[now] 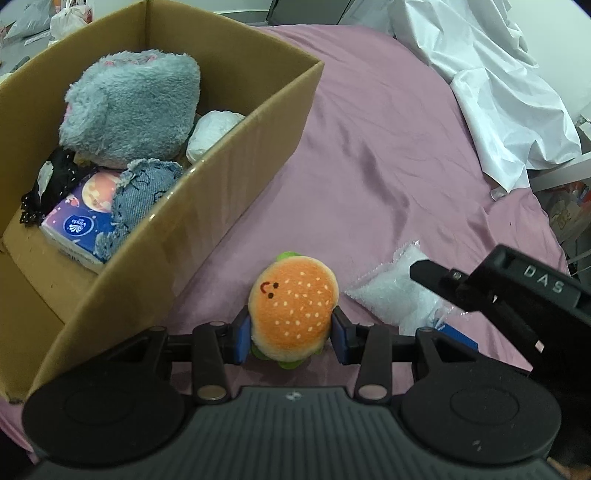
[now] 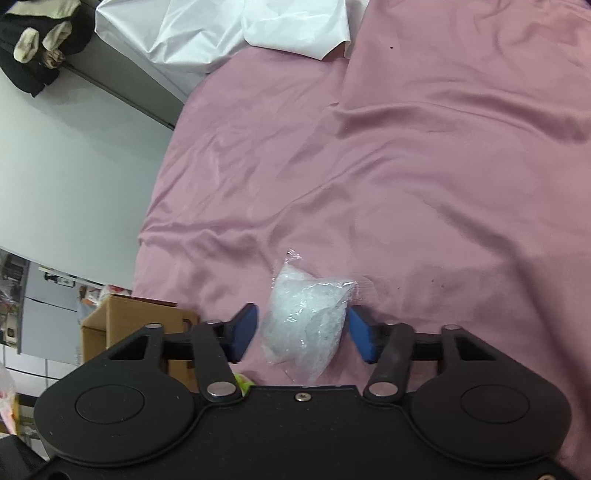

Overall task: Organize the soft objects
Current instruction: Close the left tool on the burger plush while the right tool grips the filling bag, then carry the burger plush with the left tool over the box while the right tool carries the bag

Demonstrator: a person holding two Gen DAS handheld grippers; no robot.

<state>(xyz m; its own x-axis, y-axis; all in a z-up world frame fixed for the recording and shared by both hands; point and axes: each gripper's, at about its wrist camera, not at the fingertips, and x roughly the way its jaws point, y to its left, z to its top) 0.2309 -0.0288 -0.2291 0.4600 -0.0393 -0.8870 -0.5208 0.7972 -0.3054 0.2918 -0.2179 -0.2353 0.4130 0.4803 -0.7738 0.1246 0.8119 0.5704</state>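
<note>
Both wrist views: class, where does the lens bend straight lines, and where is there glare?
Left wrist view: the brown cardboard box has bowed edges; dark corners. Right wrist view: sheen on the pink satin sheet; glints on the clear plastic bag.

Pink sheet [image 2: 424,166] lies under and ahead of the right tongs [image 2: 301,325], creased throughout. I see crumpled white cloth [image 2: 221,29] far ahead of them, overlapping the sheet's far edge. A heap of dark and cream clothing [image 2: 33,48] is far ahead and to their left, off the sheet, on a pale grey surface [image 2: 74,166]. Pale plastic bags [image 1: 70,18] sit far ahead-left of the left tongs [image 1: 291,332]; contents unreadable.
</note>
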